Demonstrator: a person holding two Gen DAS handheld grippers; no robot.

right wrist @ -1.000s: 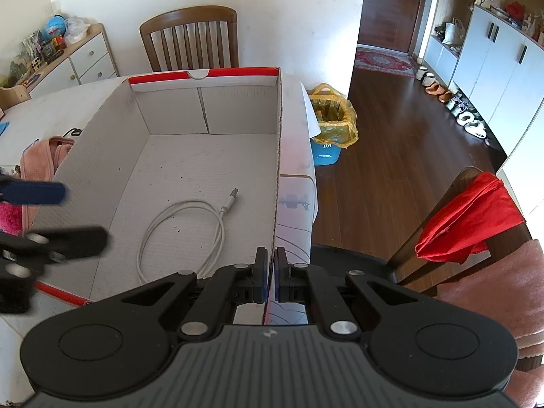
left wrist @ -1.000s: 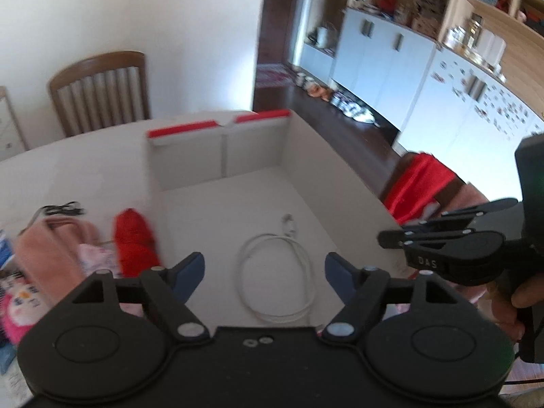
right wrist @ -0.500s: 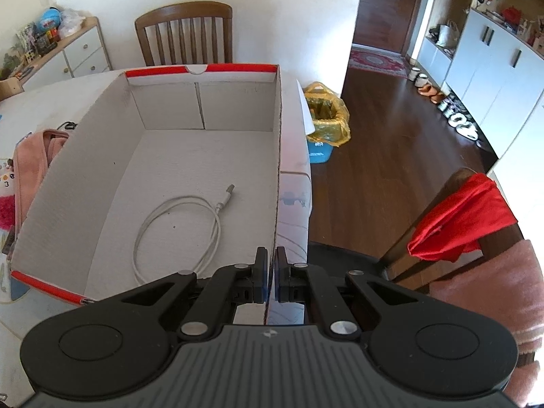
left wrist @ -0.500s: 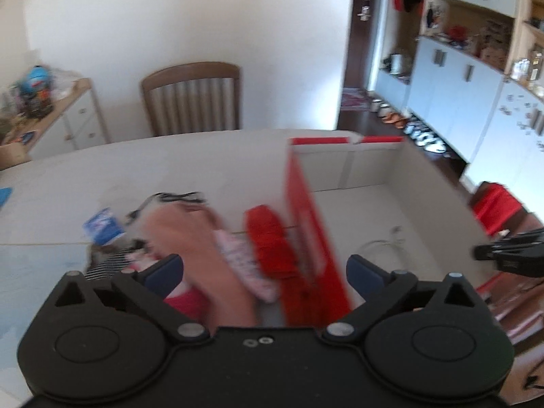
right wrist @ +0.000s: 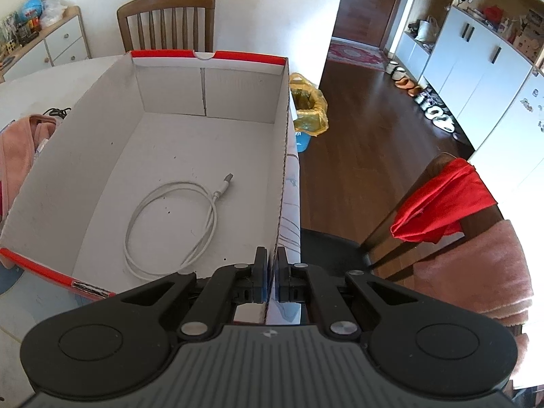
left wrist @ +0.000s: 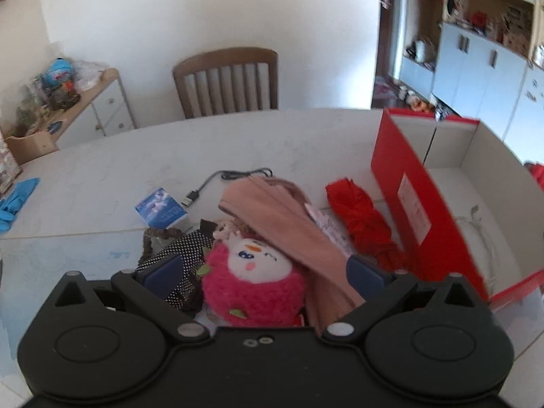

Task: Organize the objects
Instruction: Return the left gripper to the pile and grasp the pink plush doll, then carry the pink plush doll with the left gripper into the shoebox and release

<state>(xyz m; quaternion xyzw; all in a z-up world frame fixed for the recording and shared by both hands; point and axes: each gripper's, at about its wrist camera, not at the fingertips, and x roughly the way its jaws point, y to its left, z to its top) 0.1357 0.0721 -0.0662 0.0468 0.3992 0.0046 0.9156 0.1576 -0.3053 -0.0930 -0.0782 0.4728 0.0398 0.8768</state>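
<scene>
A red cardboard box (left wrist: 404, 190) stands open on the white table; a white cable (right wrist: 176, 227) lies coiled inside it. My right gripper (right wrist: 271, 272) is shut on the box's right wall (right wrist: 284, 156). My left gripper (left wrist: 263, 277) is open over a pile left of the box: a pink plush toy (left wrist: 253, 285), a pink cloth (left wrist: 289, 224), a red cloth (left wrist: 363, 217), a dotted black pouch (left wrist: 180, 255), a small blue packet (left wrist: 159, 209) and a black USB cable (left wrist: 224, 178).
A wooden chair (left wrist: 226, 81) stands behind the table (left wrist: 136, 170). A blue glove (left wrist: 15, 200) lies at its left edge. A chair with a red cloth (right wrist: 442, 200) and a yellow-bagged bin (right wrist: 307, 108) stand to the right, on the wooden floor.
My left gripper has swung left, from over the box's inside to over the pile beside it. My right gripper has kept its hold on the box wall.
</scene>
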